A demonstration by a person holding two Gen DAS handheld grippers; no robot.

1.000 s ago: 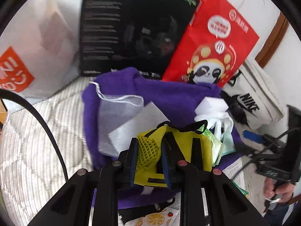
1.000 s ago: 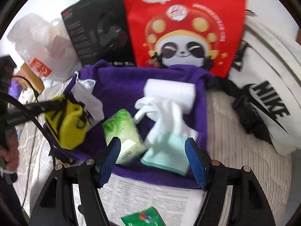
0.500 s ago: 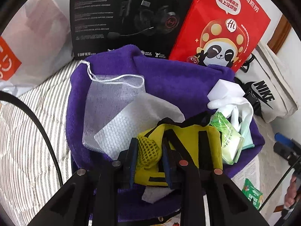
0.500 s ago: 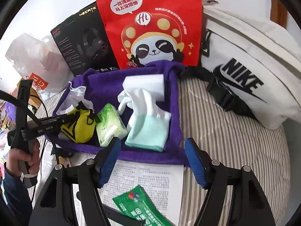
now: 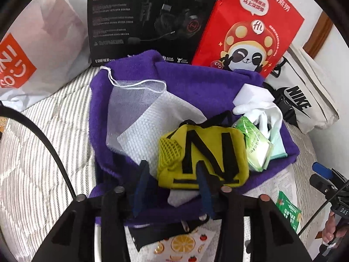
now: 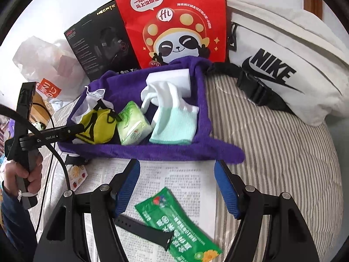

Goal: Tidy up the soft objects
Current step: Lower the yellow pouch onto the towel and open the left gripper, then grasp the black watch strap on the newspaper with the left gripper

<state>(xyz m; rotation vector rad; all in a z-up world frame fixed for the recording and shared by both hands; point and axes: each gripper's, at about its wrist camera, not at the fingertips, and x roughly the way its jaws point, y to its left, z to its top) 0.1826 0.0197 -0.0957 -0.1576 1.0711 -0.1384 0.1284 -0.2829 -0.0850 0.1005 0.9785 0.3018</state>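
Observation:
A yellow pouch with black straps (image 5: 202, 152) lies on the purple towel (image 5: 196, 83), beside a green tissue pack (image 5: 255, 144), a white-and-mint glove (image 6: 174, 122) and a white sponge block (image 6: 170, 78). My left gripper (image 5: 172, 166) is at the pouch's near edge. Its jaws are opening, and the pads stand off the fabric, with the pouch's lower corner between them. The right wrist view shows this gripper (image 6: 80, 127) reaching in from the left beside the pouch (image 6: 96, 128). My right gripper (image 6: 176, 166) hangs open over the newspaper (image 6: 174, 181), with nothing between its fingers.
A white mesh bag (image 5: 130, 100) and a white cloth (image 5: 157, 122) lie on the towel's left. A black headset box (image 5: 148, 17), red panda bag (image 6: 174, 21) and white Nike bag (image 6: 283, 65) stand behind. A green sachet (image 6: 174, 224) and black strap (image 6: 141, 229) lie on the newspaper.
The left gripper's jaws have parted and let go of the yellow pouch, which now rests on the towel. The right gripper has drawn back over the newspaper, bringing the green sachet into view.

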